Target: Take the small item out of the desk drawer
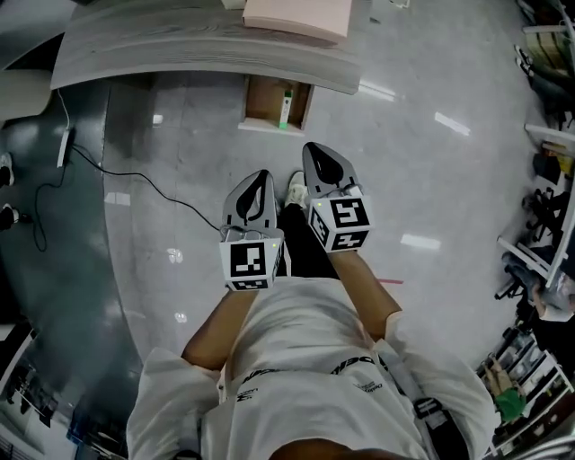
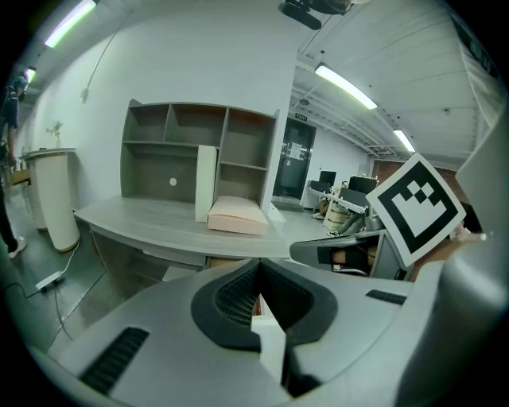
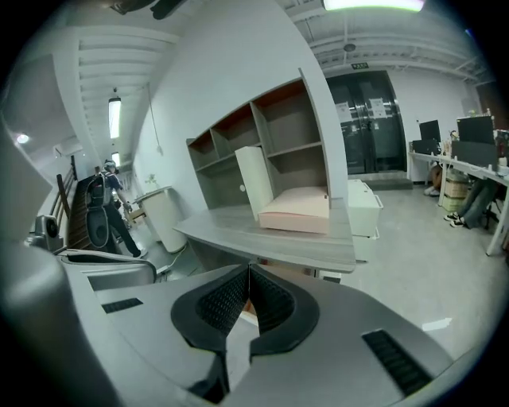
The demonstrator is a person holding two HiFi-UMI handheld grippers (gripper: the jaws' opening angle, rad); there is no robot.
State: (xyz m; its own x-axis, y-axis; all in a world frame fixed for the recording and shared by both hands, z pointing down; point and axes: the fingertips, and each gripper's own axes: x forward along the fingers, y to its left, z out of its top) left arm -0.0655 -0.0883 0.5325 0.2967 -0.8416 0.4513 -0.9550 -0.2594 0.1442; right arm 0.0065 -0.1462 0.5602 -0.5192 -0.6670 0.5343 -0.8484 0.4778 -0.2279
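Small item (image 1: 286, 108): slim, white with a green end, lying inside the open drawer (image 1: 266, 99) against its right-hand wall as the head view shows it. What kind of item it is cannot be made out.

Drawer: pulled out from under the front edge of the desk (image 1: 180, 45), brown inside, projecting toward the person above the floor (image 1: 422, 180).

Desk: grey wood-grain top. A pink box (image 1: 296, 16) lies flat near the front edge, above the drawer. A white panel (image 2: 206, 183) stands upright just beside the box, and an open shelf unit (image 2: 199, 147) stands along the back edge.

Left gripper (image 1: 262, 174): held in front of the person's waist, pointing toward the drawer and well apart from it. Jaws closed together, nothing between them.

Right gripper (image 1: 309, 147): just beside the left one and a little further forward, its tip nearer the drawer but not touching it. Jaws closed together, nothing between them.

Neither tool is in contact with the small item, the drawer or the desk.

Surroundings: a black cable (image 1: 135, 180) trails across the floor to the left of the drawer. A white shoe (image 1: 296, 189) shows between the two grippers
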